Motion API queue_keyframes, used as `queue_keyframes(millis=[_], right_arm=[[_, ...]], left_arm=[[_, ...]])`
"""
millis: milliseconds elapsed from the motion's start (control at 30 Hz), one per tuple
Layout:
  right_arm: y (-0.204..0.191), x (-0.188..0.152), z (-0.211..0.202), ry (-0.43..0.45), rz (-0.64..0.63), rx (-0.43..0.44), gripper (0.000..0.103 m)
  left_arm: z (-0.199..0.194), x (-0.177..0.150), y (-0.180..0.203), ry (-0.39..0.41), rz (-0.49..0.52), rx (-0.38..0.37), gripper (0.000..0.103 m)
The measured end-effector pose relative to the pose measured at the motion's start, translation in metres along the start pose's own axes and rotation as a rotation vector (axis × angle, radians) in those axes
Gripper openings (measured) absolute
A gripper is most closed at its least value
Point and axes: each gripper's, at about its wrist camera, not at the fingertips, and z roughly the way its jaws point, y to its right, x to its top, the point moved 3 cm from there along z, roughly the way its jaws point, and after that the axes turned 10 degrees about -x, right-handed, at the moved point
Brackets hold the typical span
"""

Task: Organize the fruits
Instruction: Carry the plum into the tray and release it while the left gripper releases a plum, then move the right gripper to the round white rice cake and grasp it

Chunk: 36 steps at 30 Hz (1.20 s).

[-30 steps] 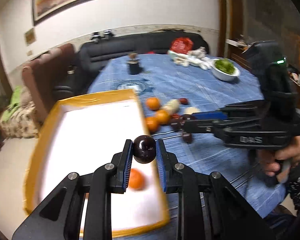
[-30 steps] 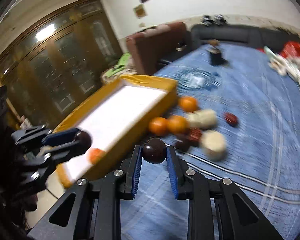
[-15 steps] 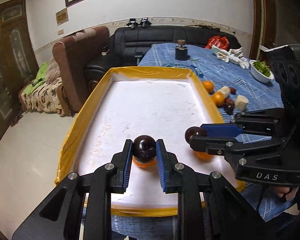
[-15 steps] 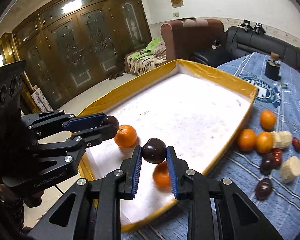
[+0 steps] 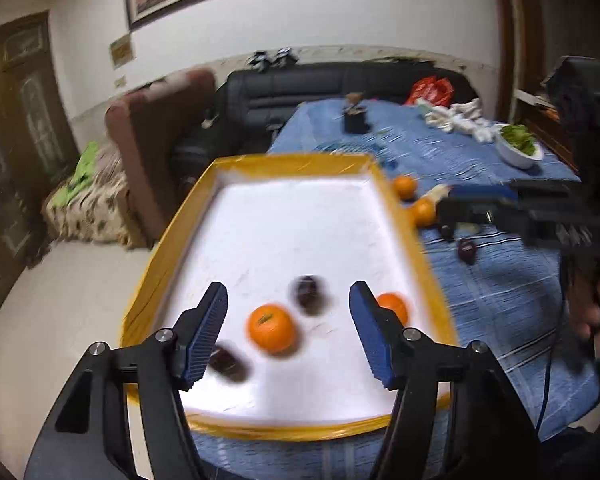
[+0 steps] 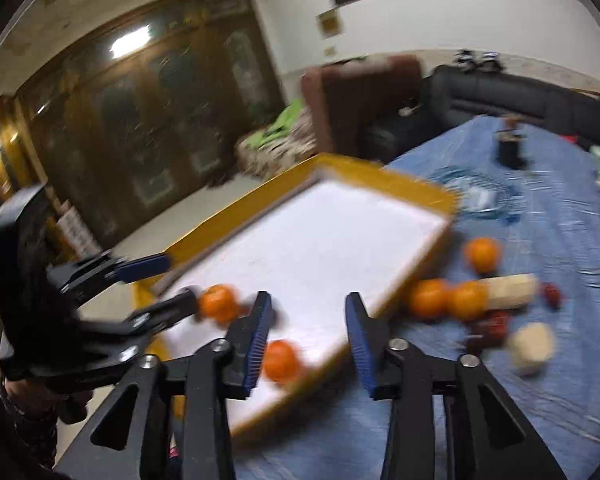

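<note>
L claw (image 5: 286, 332) spread, jaws just opened, nothing pinched | R claw (image 6: 306, 330) spread, just opened, empty | 2 plums (image 5: 309, 295) + 2 oranges (image 5: 271, 328) in yellow tray (image 5: 236, 428) | rest on blue cloth (image 6: 540, 400) | fruit: light, round, smooth, prob. rolls; grip across widest part, gently.

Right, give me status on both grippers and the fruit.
Left gripper and right gripper open, jaws just opening, empty. Two dark plums and two oranges in the tray. Nothing blocking.

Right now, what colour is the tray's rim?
Yellow, around a white floor; the tray shows best in the left wrist view.
</note>
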Motion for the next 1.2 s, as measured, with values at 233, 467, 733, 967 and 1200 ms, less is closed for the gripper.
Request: queue_keyframes(millis=[233,467,733,967,1200], right_arm=[[0.109,-0.009,-0.012,-0.038,0.136,-0.181,0.046],[0.140,-0.032,0.003,-0.079,0.219,-0.159,0.046],[0.134,-0.031,0.011,-0.091,0.205,-0.133,0.050],[0.122,-0.033,0.029,-0.113,0.131,-0.181,0.050],[0.121,-0.036,0.045,-0.150,0.103,-0.223,0.038]], left_arm=[[0.004,0.020,0.058,-0.004,0.089,-0.165,0.063],[0.032,0.030,0.107,-0.068,0.124,-0.250,0.064],[0.073,0.018,0.130,-0.168,0.121,-0.279,0.064],[0.093,0.016,0.132,-0.209,0.117,-0.261,0.064],[0.109,0.018,0.132,-0.238,0.095,-0.261,0.064]])
